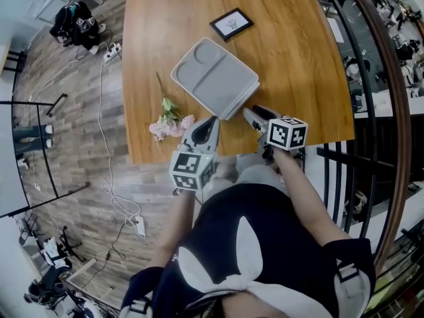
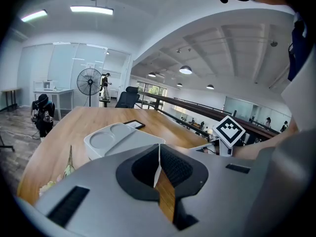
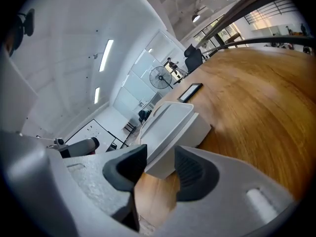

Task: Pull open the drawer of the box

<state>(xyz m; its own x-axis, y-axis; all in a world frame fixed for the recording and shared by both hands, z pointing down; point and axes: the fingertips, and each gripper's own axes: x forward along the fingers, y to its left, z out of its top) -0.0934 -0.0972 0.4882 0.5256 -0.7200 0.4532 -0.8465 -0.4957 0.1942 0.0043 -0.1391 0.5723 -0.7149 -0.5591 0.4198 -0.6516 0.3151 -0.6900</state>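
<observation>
Currently the grey box [image 1: 215, 78] sits on the desk [image 1: 298, 45], just beyond both grippers. Left gripper [image 1: 211, 121]: fingers pressed together. Right gripper [image 1: 255, 113]: fingers spread, nothing between them. Box is probably light, rigid, slick plastic and may slide, so brace the top and pull the drawer at the near edge.

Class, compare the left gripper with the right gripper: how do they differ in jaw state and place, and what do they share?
The left gripper has its jaws together, while the right gripper has its jaws apart. The left gripper sits next to the flowers; the right gripper faces the near corner of the grey box. Both hang over the near edge of the table and grip nothing.
</observation>
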